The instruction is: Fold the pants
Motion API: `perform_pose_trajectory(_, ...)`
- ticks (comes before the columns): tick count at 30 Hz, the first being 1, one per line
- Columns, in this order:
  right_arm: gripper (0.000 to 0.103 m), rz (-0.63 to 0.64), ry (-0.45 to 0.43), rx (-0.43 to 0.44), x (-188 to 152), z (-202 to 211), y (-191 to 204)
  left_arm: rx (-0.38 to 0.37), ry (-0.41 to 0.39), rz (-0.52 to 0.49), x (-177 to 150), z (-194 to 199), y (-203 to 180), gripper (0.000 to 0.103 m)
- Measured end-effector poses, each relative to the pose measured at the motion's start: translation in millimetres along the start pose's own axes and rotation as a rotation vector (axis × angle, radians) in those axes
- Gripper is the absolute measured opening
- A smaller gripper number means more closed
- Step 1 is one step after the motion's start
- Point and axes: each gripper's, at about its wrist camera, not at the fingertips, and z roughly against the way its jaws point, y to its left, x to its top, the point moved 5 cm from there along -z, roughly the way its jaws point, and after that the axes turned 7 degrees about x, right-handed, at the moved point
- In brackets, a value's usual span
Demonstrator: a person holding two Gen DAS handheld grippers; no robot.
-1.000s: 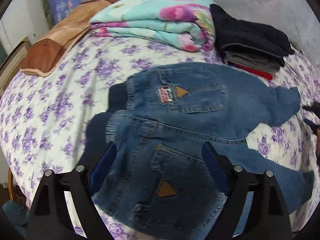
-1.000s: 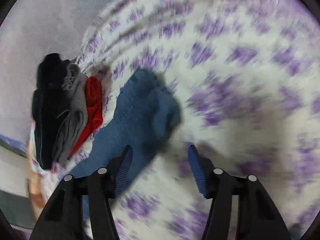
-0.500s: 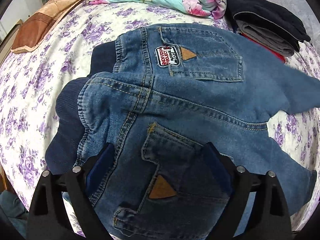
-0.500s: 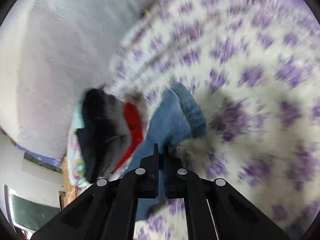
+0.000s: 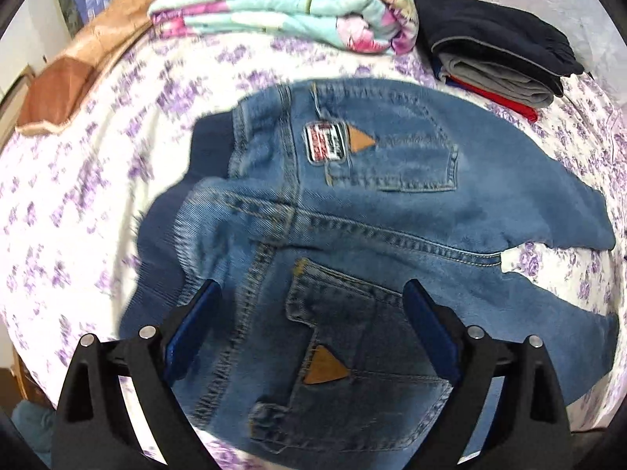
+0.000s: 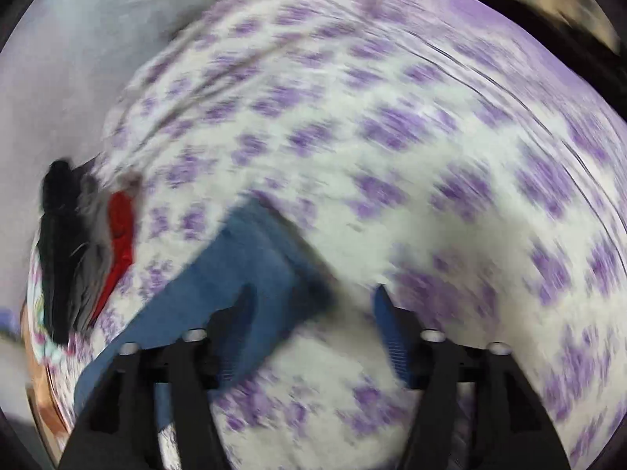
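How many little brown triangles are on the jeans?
2. One triangle sits beside the patch on the upper back pocket; the other triangle is on the lower pocket, between the left gripper's fingers. Folds may hide more.

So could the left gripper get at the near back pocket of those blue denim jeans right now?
Probably yes. The left gripper hangs over the blue denim jeans with its jaws open either side of the near back pocket, and nothing lies between them and the denim.

Two black hand-held grippers with blue pads

The left gripper and right gripper share black angular finger frames, ribbed blue pads and silver screws.
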Motion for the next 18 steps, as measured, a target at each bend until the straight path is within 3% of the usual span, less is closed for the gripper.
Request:
perform_pose_trajectory(2, 0.078, 0.002, 0.055, -0.002, 0.8, -21.9, 7.3, 0.014, -0.011, 0.007, 2.6, 1.5, 3.8, 0.091)
perform_pose_trajectory(3, 0.069, -0.02, 0.109, 0.025, 0.1, -37.4, 14.9, 0.017, -0.014, 0.024, 3.5, 2.0, 6.6, 0.091)
perform_pose_trajectory(4, 0.028, -0.024, 0.163, 0.055, -4.0, -48.8, 19.1, 0.014, -0.016, 0.036, 1.8, 4.5, 6.4, 0.091)
perform_pose_trajectory(5, 0.016, 0.008, 0.198, 0.051, -7.1, -59.8, 25.8, 0.012, -0.017, 0.047, 1.9, 4.6, 8.1, 0.091)
perform_pose_trajectory(7, 0.014, 0.055, 0.176, 0.029, -5.2, -54.0, 33.9, 0.029, -0.023, 0.043, 2.3, 5.3, 11.8, 0.091)
perform_pose_trajectory(10, 0.013, 0.044, 0.093, 0.083, 6.1, -15.7, 34.4, 0.036, -0.047, 0.031, 0.1, 12.4, 18.7, 0.091)
perform_pose_trajectory(12, 0.015, 0.059, 0.035, 0.027, 10.1, 1.1, 25.6, 0.04, -0.062, 0.031, 1.0, 15.4, 25.3, 0.091)
perform_pose_trajectory(13, 0.029, 0.069, 0.019, -0.021, 10.1, 3.5, 18.6, 0.044, -0.069, 0.035, 3.1, 15.9, 29.0, 0.091)
perform_pose_trajectory(14, 0.052, 0.078, 0.042, -0.123, 8.7, -3.8, 8.3, 0.049, -0.076, 0.041, 5.7, 15.9, 33.2, 0.091)
perform_pose_trajectory(15, 0.057, 0.085, 0.12, -0.173, 3.7, -16.8, 2.0, 0.061, -0.081, 0.052, 11.0, 14.6, 38.8, 0.091)
perform_pose_trajectory(16, 0.045, 0.082, 0.187, -0.182, 0.8, -25.1, -1.4, 0.075, -0.088, 0.058, 16.9, 13.8, 44.0, 0.091)
perform_pose_trajectory(17, 0.039, 0.066, 0.195, -0.158, 0.7, -24.9, -1.0, 0.093, -0.102, 0.063, 23.1, 13.9, 48.6, 0.091)
perform_pose_trajectory(18, 0.04, 0.086, 0.152, -0.152, 4.5, -16.8, 5.3, 0.117, -0.129, 0.067, 32.5, 15.0, 55.5, 0.091)
